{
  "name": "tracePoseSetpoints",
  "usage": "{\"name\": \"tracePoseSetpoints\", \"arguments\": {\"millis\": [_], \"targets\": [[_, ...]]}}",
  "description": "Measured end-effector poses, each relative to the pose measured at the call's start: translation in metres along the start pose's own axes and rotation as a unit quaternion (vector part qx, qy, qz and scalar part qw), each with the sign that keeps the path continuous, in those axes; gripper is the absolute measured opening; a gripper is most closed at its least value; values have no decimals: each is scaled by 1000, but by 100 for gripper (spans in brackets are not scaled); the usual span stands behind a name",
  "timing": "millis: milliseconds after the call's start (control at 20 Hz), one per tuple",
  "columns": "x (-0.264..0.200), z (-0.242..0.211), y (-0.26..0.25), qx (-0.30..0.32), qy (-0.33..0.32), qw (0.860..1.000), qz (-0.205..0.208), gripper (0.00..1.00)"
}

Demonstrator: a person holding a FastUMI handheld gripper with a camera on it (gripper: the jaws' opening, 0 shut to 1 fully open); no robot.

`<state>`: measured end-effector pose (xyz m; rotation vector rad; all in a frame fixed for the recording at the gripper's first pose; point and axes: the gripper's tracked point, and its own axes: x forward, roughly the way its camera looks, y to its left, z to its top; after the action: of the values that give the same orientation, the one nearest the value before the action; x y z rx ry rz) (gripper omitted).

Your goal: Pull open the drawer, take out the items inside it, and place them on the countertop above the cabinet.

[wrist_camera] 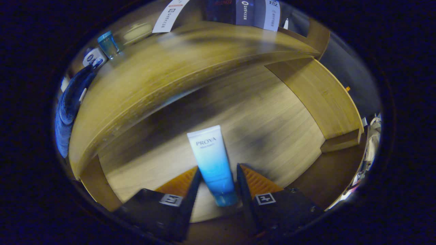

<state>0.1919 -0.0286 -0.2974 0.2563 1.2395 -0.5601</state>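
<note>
The claw [218, 185] looks down into the open drawer [259, 112], its two fingers [190, 190] set close on either side of one tube [214, 163]. The tube is white fading to blue, its cap end back between the fingers and its flat end reaching out ahead of them. The fingers flank it narrowly; whether both actually press on it cannot be told. Under the tube lies the drawer's wooden floor, with one side wall to the right. Beyond rises the cabinet's front edge, and above it the surface [163, 64], blurred. At its far left corner stand one small blue cup [108, 44] and one white jar [93, 57], just beside each other. A blue cloth [69, 105] hangs near them.
</note>
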Motion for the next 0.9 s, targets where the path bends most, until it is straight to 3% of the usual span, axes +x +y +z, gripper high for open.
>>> {"name": "tracePoseSetpoints", "arguments": {"millis": [350, 600, 900], "targets": [[1, 8, 3, -6, -32, 999, 15, 39], [-17, 28, 12, 5, -99, 994, 53, 39], [-61, 46, 3, 10, -159, 986, 45, 39]]}}
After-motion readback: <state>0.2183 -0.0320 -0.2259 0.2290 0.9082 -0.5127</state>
